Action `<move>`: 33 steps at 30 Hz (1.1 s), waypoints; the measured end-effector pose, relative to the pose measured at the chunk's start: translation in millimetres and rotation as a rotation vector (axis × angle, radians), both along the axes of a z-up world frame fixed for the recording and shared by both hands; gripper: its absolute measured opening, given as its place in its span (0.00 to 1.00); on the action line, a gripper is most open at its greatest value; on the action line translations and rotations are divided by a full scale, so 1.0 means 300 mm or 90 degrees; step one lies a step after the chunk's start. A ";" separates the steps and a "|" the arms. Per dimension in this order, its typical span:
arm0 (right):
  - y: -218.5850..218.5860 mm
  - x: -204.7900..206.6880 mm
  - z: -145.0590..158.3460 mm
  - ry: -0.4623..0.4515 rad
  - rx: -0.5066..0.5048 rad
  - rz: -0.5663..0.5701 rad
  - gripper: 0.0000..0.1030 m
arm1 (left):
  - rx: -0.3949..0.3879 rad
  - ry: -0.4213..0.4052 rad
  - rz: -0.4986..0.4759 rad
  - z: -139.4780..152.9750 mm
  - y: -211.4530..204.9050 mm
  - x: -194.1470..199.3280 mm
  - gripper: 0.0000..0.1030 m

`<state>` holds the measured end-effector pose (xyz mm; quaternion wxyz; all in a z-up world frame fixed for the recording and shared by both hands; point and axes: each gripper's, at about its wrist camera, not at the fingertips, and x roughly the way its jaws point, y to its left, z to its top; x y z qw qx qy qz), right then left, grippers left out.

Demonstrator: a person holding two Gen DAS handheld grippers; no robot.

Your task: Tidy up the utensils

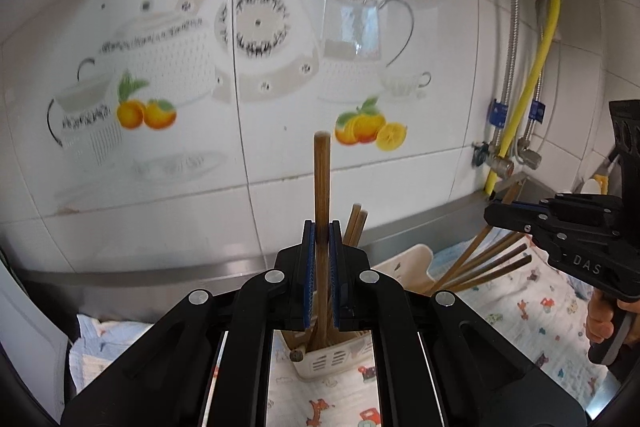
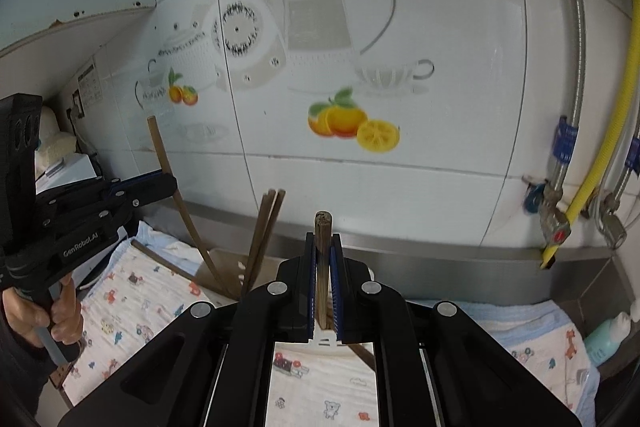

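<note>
Chopsticks are the job: the left gripper (image 1: 321, 227) is clamped on one upright chopstick (image 1: 322, 179) above the white slotted holder (image 1: 332, 359), and the right gripper (image 2: 323, 239) pinches another chopstick (image 2: 322, 227), with more leaning in the holder and fanned over its rim onto the printed cloth (image 1: 532, 311). Best, I judge, to lower each stick end-first into the slot beside those already standing, keeping it vertical, and release only once it is seated.

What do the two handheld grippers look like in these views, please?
Both are matte black plastic linkages with silver pivot pins and ridged blue pads. The left gripper carries white "GenRobot.AI" lettering; the right gripper shows white letters "DAS". Each has a pistol-style handle with a grey trigger.
</note>
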<state>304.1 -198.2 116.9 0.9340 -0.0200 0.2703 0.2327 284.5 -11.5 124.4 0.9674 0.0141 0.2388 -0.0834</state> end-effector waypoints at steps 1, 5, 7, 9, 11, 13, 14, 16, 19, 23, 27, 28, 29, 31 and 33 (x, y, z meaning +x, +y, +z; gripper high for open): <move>0.000 0.002 -0.010 0.004 -0.002 0.000 0.06 | -0.002 0.006 0.000 -0.008 0.003 0.005 0.06; -0.003 0.007 -0.035 0.013 -0.004 -0.003 0.07 | -0.012 0.012 0.002 -0.016 0.009 0.010 0.07; -0.007 0.005 -0.040 0.013 -0.002 -0.004 0.07 | -0.019 0.012 -0.002 -0.016 0.010 0.008 0.07; -0.009 0.002 -0.039 0.013 0.000 -0.005 0.13 | -0.020 0.012 -0.004 -0.014 0.007 0.001 0.08; -0.015 -0.004 -0.038 0.009 -0.001 -0.010 0.27 | -0.019 0.009 -0.006 -0.011 0.005 -0.009 0.11; -0.022 -0.017 -0.035 0.003 -0.001 -0.015 0.33 | -0.020 0.004 -0.001 -0.004 0.007 -0.021 0.29; -0.027 -0.022 -0.033 0.002 0.000 -0.016 0.34 | -0.023 -0.004 0.002 0.002 0.010 -0.033 0.41; -0.037 -0.038 -0.028 -0.003 0.002 -0.019 0.38 | -0.026 -0.014 0.006 0.012 0.015 -0.057 0.44; -0.047 -0.067 -0.022 -0.011 -0.003 -0.025 0.44 | -0.033 -0.018 0.007 0.025 0.026 -0.086 0.47; -0.063 -0.117 -0.015 -0.021 -0.003 -0.030 0.51 | -0.035 -0.026 0.015 0.032 0.050 -0.141 0.51; -0.079 -0.171 -0.014 -0.028 0.000 -0.040 0.60 | -0.034 -0.027 0.025 0.021 0.075 -0.194 0.65; -0.083 -0.183 -0.015 -0.028 0.001 -0.043 0.63 | -0.029 -0.032 0.033 0.015 0.082 -0.215 0.67; -0.087 -0.199 -0.017 -0.028 0.002 -0.048 0.65 | -0.024 -0.036 0.038 0.007 0.087 -0.235 0.69; -0.094 -0.233 -0.023 -0.034 0.005 -0.053 0.70 | -0.022 -0.034 0.040 -0.009 0.094 -0.269 0.70; -0.095 -0.257 -0.030 -0.036 0.002 -0.058 0.74 | -0.025 -0.029 0.044 -0.028 0.104 -0.306 0.76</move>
